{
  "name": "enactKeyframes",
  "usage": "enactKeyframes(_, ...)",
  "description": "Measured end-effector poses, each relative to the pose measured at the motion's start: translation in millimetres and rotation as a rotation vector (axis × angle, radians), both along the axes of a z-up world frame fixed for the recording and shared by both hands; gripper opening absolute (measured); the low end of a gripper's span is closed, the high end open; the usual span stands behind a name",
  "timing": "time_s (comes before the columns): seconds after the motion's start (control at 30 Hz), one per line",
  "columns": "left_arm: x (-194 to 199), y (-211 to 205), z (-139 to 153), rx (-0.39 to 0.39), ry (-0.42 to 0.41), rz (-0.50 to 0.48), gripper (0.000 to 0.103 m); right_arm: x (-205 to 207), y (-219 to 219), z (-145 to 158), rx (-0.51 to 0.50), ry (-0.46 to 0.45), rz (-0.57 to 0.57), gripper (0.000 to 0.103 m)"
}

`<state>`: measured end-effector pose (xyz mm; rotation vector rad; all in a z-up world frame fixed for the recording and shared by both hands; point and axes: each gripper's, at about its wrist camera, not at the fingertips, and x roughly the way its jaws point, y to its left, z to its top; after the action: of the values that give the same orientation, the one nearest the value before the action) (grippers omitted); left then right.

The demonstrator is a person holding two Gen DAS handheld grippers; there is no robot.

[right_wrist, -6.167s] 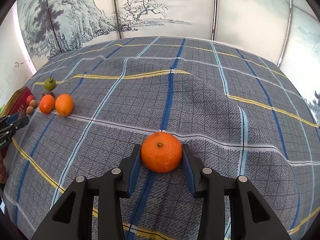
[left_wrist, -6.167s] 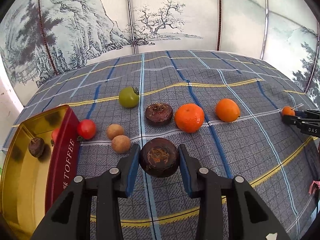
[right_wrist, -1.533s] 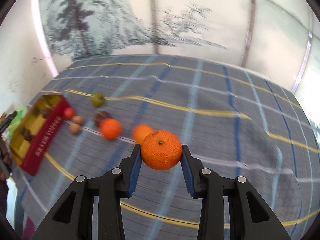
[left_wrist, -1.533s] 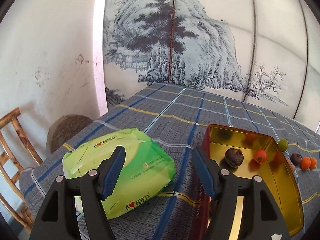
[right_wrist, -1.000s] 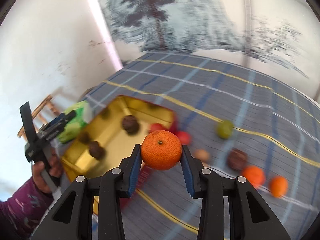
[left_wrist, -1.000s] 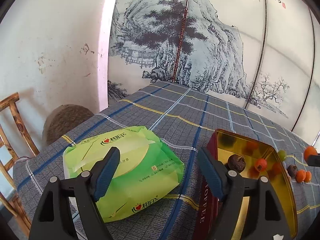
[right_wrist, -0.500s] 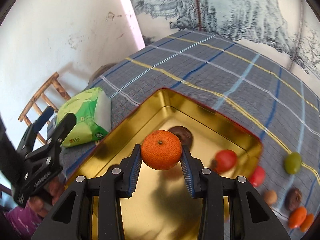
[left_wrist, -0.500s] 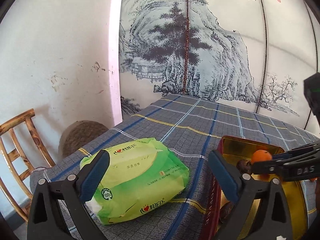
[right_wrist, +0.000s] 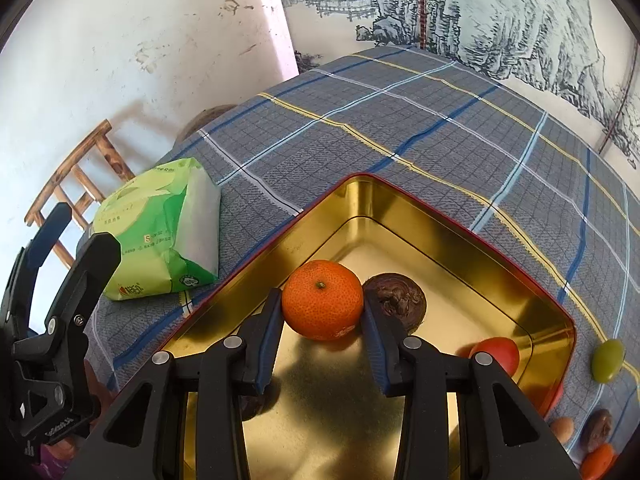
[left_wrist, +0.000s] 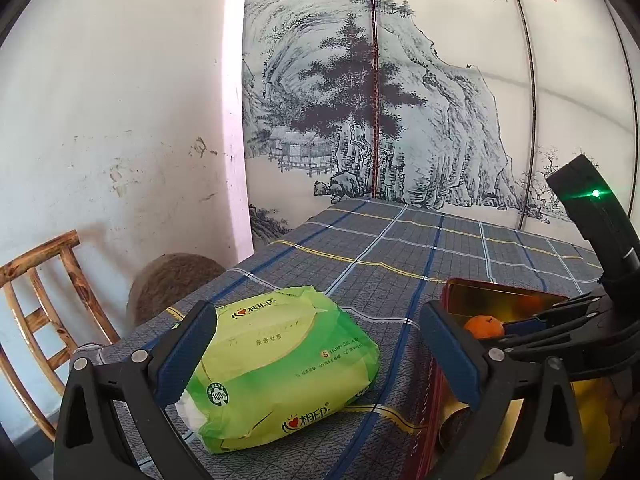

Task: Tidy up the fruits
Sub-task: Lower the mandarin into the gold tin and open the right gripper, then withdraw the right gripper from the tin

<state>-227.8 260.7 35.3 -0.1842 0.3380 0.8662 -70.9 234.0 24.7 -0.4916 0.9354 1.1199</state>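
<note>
Mandarin orange — clamped between the jaws of the right gripper, stem end up, round, no long axis to speak of. Held low inside the gold-lined tin, over its floor near the corner farthest ahead of the jaws; whether touching the floor cannot be told.

Dark brown fruit — just right of the right jaw, beside or touching the orange. Red tomato farther right, also in the tin.

Left gripper — jaws wide and opening a little more, nothing between the pads; well apart from the orange, so right hand plainly nearer.

Green tissue pack — on the surface ahead of the left jaws. Writing: red heart logo with Chinese characters, "S", round "100%" badge. Calligraphy on the painted wall panel, too small to read.
</note>
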Motion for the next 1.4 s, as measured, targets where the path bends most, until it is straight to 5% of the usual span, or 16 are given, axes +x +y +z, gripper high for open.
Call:
enactKeyframes(0.87, -2.8, 1.4, 0.3, 0.003, -0.001, 0.017, 0.101, 0.0, -3.3, 14.3, 0.101, 0.037, -0.003, 0.041)
enactKeyframes(1.17, -6.0, 3.4, 0.6, 0.007, 0.005, 0.022, 0.101, -22.4, -50.9, 46.8, 0.250, -0.012, 0.025, 0.042)
enactKeyframes(1.4, -5.7, 2.9, 1.0, 0.006, 0.006, 0.021, 0.101, -35.4, -125.4, 49.8, 0.303, -0.067, 0.010, 0.053)
